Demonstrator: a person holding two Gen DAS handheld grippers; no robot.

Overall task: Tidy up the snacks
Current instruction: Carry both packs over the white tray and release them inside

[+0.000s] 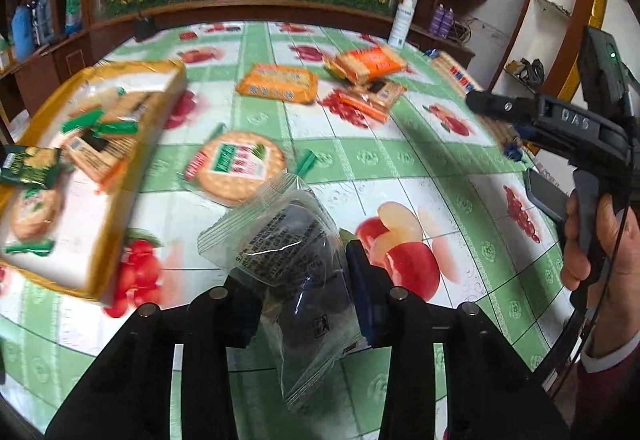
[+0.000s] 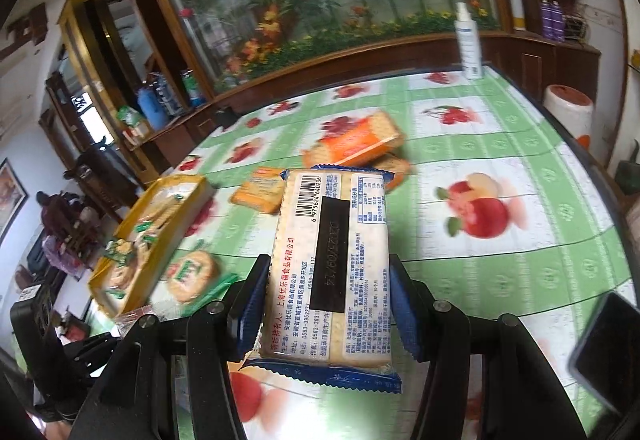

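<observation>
Left gripper (image 1: 304, 304) clamped on clear-wrapped dark snack (image 1: 288, 252), lower centre of frame; right gripper (image 2: 326, 304) pinching blue-edged cracker pack (image 2: 328, 260) by its sides, centre frame. Yellow tray (image 1: 100, 240) at left — already crowded. Slick wrappers, loose film: slip or overshoot past tray rim likely.

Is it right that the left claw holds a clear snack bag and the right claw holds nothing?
Not quite. The left claw does hold the clear snack bag, but the right claw is not empty: it grips a blue-edged cracker pack. The right wrist view shows it.
</observation>
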